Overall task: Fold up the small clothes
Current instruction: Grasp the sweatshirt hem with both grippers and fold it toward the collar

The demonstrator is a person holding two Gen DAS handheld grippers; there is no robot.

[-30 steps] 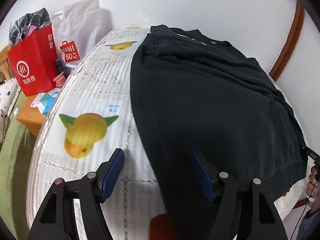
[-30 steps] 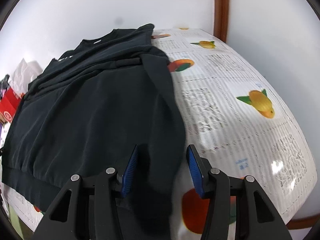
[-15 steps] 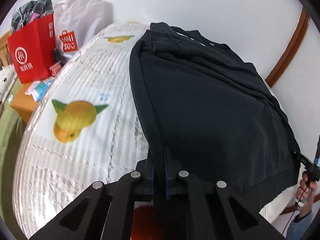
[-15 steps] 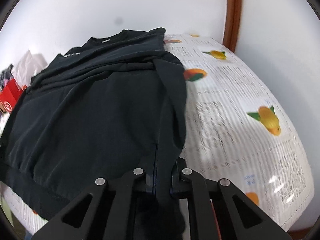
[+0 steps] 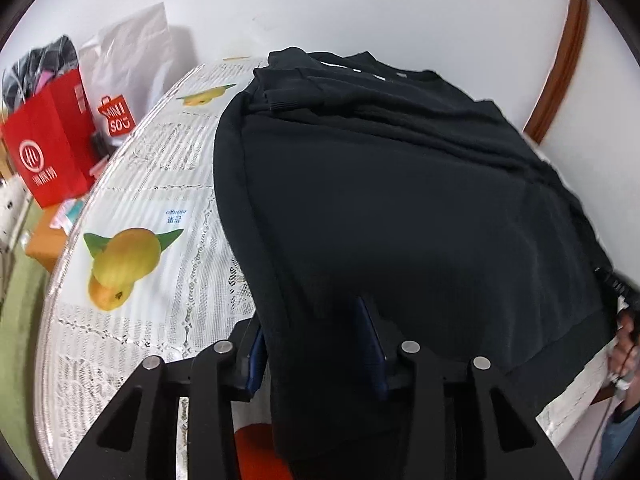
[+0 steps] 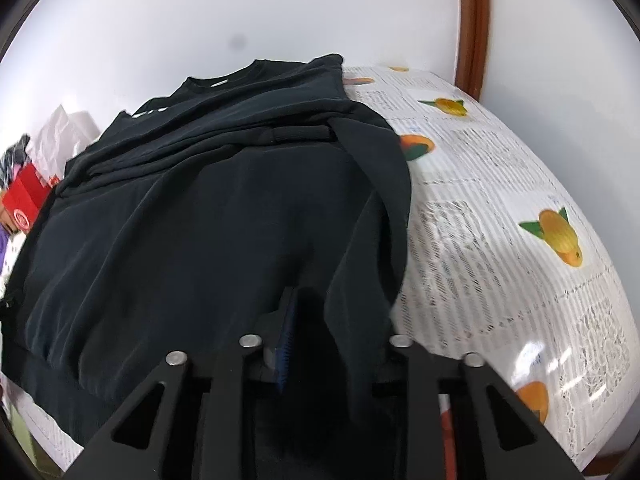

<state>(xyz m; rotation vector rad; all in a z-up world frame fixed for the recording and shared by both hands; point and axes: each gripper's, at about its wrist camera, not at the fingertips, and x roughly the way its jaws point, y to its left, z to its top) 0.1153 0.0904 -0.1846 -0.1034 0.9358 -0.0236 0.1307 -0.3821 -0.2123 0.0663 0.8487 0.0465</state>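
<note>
A black sweatshirt (image 5: 400, 200) lies spread over a table with a white, orange-printed cloth (image 5: 160, 184), sleeves folded across its upper part. My left gripper (image 5: 314, 320) holds the garment's near left edge. Fabric is bunched between its blue pads (image 5: 256, 344) and raised off the cloth, and the jaws are opening slightly. In the right wrist view the same sweatshirt (image 6: 200, 220) fills the left side. My right gripper (image 6: 336, 320) holds the near right edge, its jaws also opening a little. One blue pad (image 6: 286, 344) shows; fabric hides the other.
A red paper bag (image 5: 48, 148) and a white shopping bag (image 5: 128, 80) stand at the table's far left over a wooden stand (image 5: 44, 240). A white wall and brown wooden frame (image 6: 474, 20) lie behind. A person's hand (image 5: 624, 332) shows at the right edge.
Both grippers went from open astride the sweatshirt's near edges to closed on the fabric, then widened a little. The gripped edges now sit lifted and both views have shifted slightly forward.
</note>
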